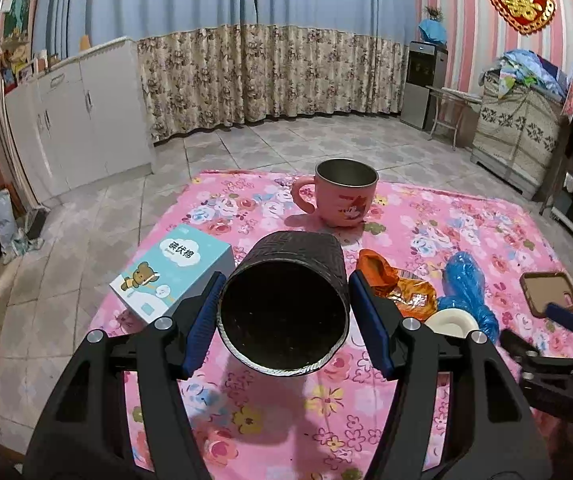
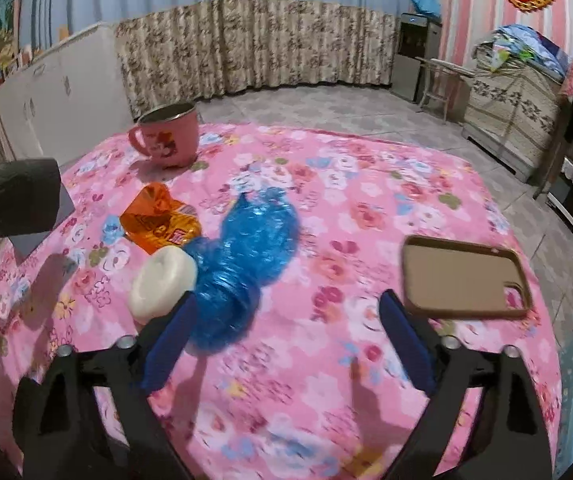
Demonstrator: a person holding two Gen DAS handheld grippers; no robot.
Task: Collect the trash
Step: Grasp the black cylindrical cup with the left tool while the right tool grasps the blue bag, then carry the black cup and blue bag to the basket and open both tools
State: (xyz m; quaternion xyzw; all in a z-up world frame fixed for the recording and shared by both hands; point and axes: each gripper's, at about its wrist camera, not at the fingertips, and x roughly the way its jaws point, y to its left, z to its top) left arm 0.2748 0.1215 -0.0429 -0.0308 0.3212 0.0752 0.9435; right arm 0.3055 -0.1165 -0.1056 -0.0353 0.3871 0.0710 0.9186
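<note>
One black cylindrical container (image 1: 284,306) sat between the blue pads of the left gripper (image 1: 286,320), tilted with its open mouth toward the camera. The left pad touched its rim; at the right pad a sliver of gap seemed to show, so a firm clasp could not be told.

On the pink floral cloth (image 2: 366,200) lay three scraps of trash: one orange wrapper (image 2: 158,220) at ten o'clock of the right wrist view, one crumpled blue plastic bag (image 2: 246,252) at centre, and one white tape roll (image 2: 162,284) touching the bag's left side.

There were also one pink mug (image 2: 168,136) at eleven, one brown phone case (image 2: 464,276) at three near the cloth's right edge, and one pale blue box (image 1: 174,272).

The right gripper (image 2: 286,340) stood parted and empty, its left finger just before the bag; bare cloth lay between bag and case.
</note>
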